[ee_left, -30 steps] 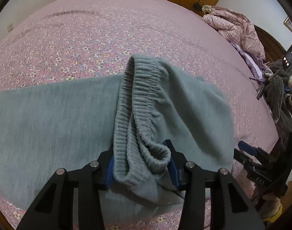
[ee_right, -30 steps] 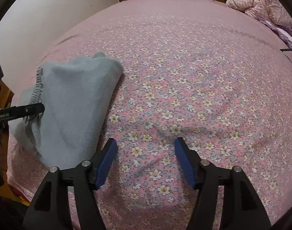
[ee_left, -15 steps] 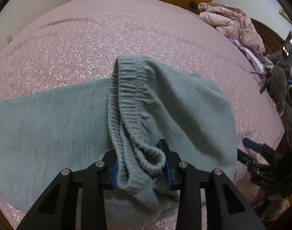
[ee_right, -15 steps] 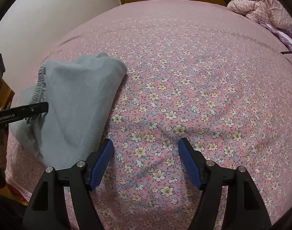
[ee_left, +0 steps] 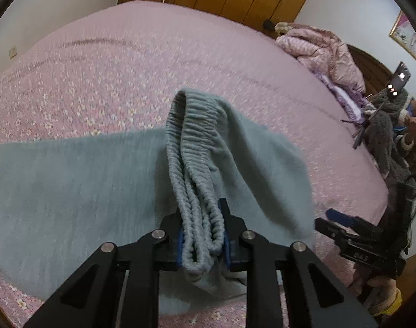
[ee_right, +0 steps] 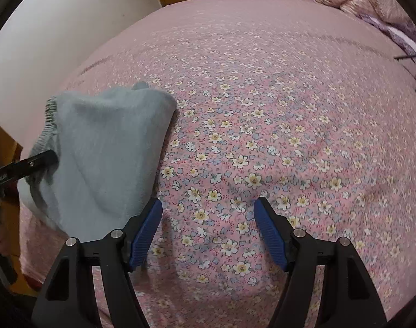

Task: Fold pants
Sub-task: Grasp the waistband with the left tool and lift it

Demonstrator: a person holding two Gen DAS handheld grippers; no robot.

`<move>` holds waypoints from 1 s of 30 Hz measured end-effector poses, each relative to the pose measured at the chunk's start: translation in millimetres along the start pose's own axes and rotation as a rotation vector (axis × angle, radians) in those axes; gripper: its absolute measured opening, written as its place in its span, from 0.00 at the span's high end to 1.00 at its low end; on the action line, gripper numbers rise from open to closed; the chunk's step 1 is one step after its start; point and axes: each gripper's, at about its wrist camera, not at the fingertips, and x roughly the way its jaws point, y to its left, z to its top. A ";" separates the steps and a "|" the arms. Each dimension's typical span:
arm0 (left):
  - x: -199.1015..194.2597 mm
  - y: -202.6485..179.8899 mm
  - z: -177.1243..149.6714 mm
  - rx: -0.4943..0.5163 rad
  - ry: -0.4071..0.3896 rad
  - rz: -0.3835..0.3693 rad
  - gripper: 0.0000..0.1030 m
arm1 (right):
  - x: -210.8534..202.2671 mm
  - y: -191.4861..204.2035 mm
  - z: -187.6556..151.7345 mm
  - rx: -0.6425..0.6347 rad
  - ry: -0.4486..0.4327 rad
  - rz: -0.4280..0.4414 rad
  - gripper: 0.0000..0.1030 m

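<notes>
Pinching the waistband (ee_left: 193,169) in the left tongs (ee_left: 202,242), carry it level across the pants (ee_left: 71,180) while the right tongs (ee_right: 208,228) hang released over the bed (ee_right: 276,95).

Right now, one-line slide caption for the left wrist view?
Left gripper clamps the elastic waistband of grey-green pants on a floral bedspread.

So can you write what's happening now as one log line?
left gripper: shut on pants waistband | right gripper: open, holding nothing, over floral bedsheet | pants partly folded
</notes>
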 end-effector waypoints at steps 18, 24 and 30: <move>-98.3 30.4 8.0 -0.032 -0.174 -0.006 0.81 | -37.1 28.4 -0.2 -0.048 -0.042 0.032 0.32; -115.8 79.0 9.4 -0.115 -0.206 0.060 0.81 | -31.1 46.3 -2.4 -0.086 -0.019 0.035 0.32; -116.9 119.0 3.1 -0.181 -0.196 0.091 0.81 | -19.8 54.5 -5.2 -0.115 -0.001 0.032 0.32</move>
